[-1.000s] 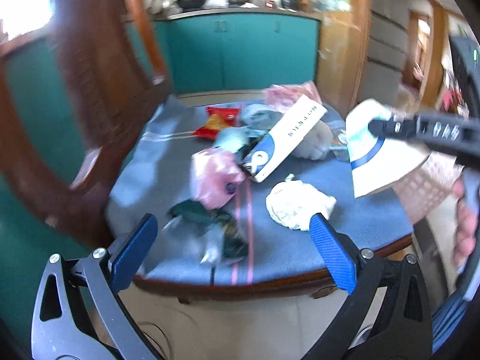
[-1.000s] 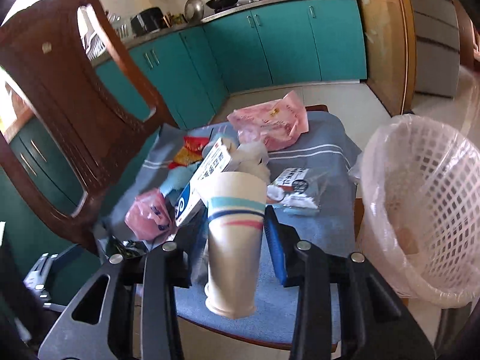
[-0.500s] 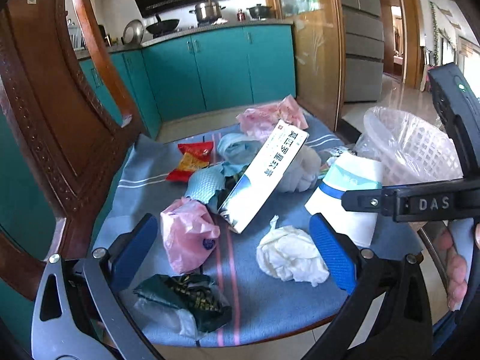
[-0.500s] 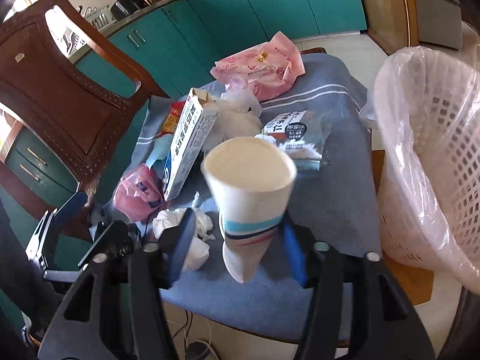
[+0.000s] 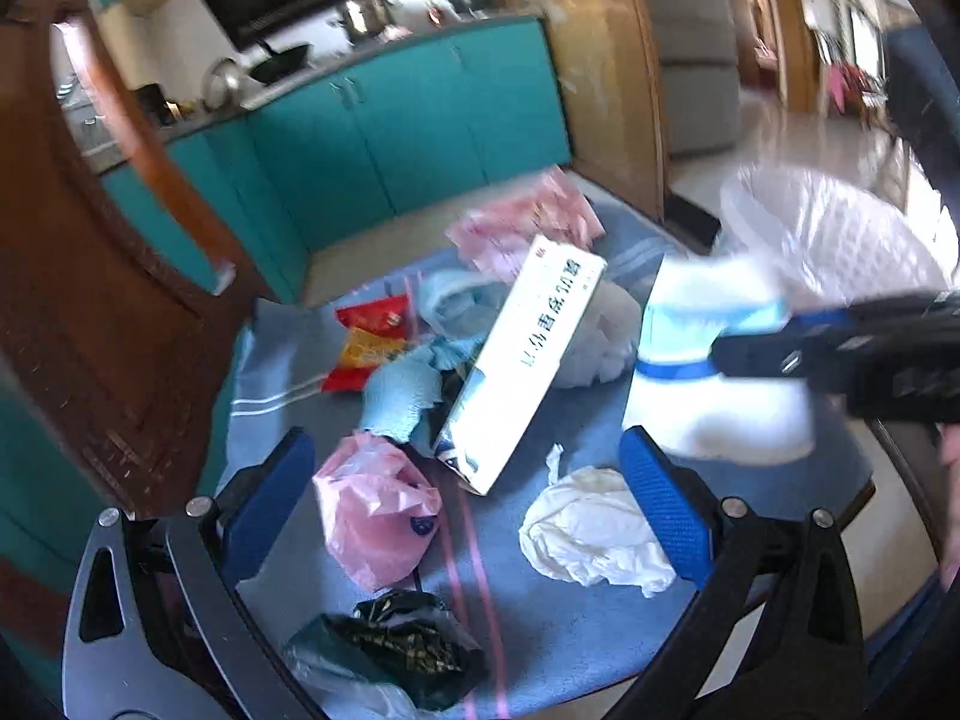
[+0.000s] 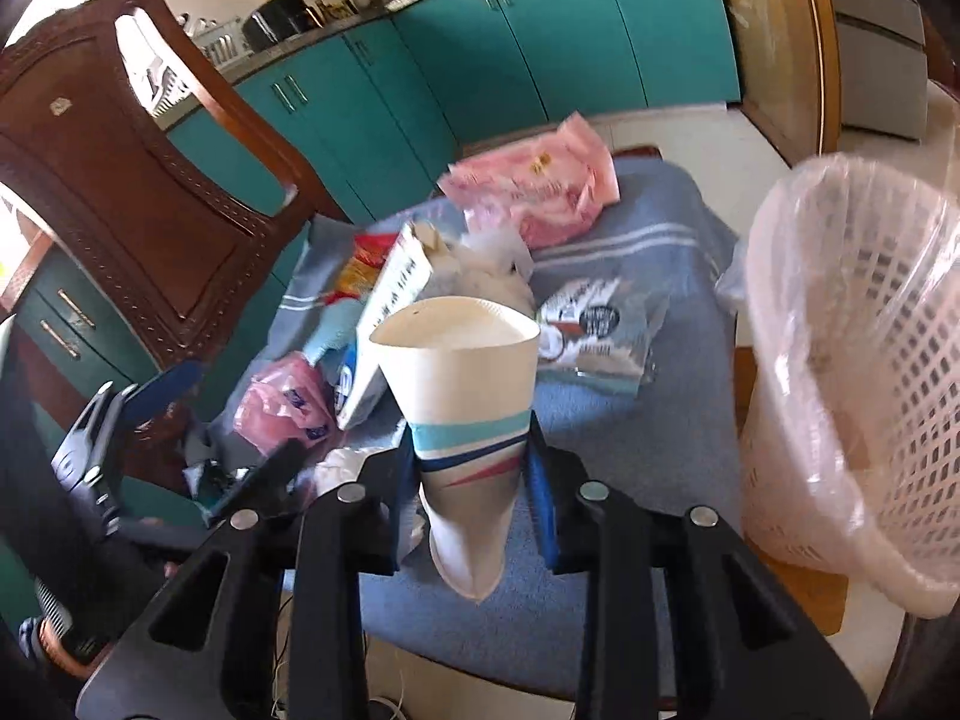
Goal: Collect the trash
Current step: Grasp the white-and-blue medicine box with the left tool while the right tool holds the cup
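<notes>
Right gripper [image 6: 471, 474] clamped on a paper cup [image 6: 465, 396], fingers pinching its lower body so the base is squashed to a wedge; cup upright, mouth open, white with teal, navy and red bands. Cup held in the air above the blue striped cloth [image 6: 636, 450], just left of the white mesh basket [image 6: 864, 360] lined with a clear bag. Left gripper [image 5: 468, 498] spread wide, holding nothing, hovering low over the near part of the cloth. Between its fingers from the left wrist view: a pink plastic bag [image 5: 375, 510], crumpled white tissue [image 5: 591, 531], and a long white carton [image 5: 519, 360] lying tilted across the pile. Dark green wrapper [image 5: 396, 642] at the near edge. Farther back: red snack packet [image 5: 366, 348], light blue crumpled paper [image 5: 399, 393], pink pouch [image 6: 534, 186]. A printed wrapper [image 6: 594, 330] lies flat behind the cup. Carved wooden chair back [image 6: 114, 180] stands at left; teal cabinets [image 6: 540, 42] behind.
</notes>
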{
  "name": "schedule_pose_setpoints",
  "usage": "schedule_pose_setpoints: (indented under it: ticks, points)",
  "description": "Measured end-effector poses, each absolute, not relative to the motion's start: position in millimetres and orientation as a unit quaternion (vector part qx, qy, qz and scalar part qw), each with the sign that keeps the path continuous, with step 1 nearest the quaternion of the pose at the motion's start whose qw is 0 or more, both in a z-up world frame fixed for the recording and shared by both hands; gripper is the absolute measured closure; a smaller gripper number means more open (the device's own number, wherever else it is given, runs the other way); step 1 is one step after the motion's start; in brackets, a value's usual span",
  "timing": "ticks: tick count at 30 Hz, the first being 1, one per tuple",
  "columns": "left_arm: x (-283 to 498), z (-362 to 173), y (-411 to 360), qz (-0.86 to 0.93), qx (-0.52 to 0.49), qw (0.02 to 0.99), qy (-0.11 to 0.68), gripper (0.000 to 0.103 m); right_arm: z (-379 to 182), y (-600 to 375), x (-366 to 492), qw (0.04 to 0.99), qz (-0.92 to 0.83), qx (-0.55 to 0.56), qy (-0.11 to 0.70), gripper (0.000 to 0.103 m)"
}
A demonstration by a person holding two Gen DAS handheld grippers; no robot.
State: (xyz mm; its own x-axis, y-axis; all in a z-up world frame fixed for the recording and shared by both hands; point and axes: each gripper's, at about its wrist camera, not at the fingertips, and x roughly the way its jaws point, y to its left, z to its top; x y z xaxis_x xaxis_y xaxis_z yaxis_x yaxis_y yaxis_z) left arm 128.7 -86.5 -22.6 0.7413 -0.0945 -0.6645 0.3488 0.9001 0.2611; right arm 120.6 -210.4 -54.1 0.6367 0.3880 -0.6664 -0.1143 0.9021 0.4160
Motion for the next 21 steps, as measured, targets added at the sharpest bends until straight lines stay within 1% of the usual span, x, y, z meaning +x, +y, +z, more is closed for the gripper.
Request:
schedule_pose_setpoints:
  ticks: [2,3,6,11,15,17,18,19,20,21]
  points:
    - [141.9,-24.0,-86.1,-0.139,0.173,0.902,0.372,0.002,-45.3,-217.5,118.0,0.893,0.142,0.174,0.391,0.071]
    - [147.3,-24.6,-88.1,-0.151,0.173,0.898,0.376,0.002,-41.8,-220.1,117.4,0.894,0.142,0.173,0.387,0.071]
    - [157.2,-28.8,-98.8,-0.174,0.212,0.89,0.366,0.002,-32.0,-234.3,116.9,0.899,0.139,0.182,0.372,0.071]
    - [178.3,-39.3,-112.1,-0.225,0.253,0.868,0.364,0.002,-32.1,-249.2,120.6,0.897,0.131,0.202,0.372,0.071]
    - [193.9,-42.6,-117.0,-0.235,0.257,0.862,0.368,0.003,-32.9,-252.0,122.6,0.896,0.131,0.204,0.371,0.071]
    - [202.1,-43.0,-118.8,-0.241,0.252,0.859,0.376,0.005,-32.5,-252.0,122.6,0.897,0.132,0.205,0.37,0.071]
    - [207.2,-45.2,-121.2,-0.242,0.252,0.853,0.388,0.013,-32.9,-251.7,122.9,0.896,0.132,0.205,0.37,0.071]
    - [212.9,-48.3,-122.8,-0.243,0.252,0.847,0.401,0.028,-32.8,-251.3,122.3,0.896,0.133,0.204,0.37,0.071]
    - [216.9,-51.2,-124.5,-0.241,0.254,0.842,0.411,0.037,-33.2,-251.0,122.7,0.896,0.133,0.205,0.371,0.071]
    - [221.6,-55.7,-125.8,-0.233,0.255,0.837,0.425,0.053,-33.2,-250.3,122.7,0.896,0.133,0.205,0.371,0.071]
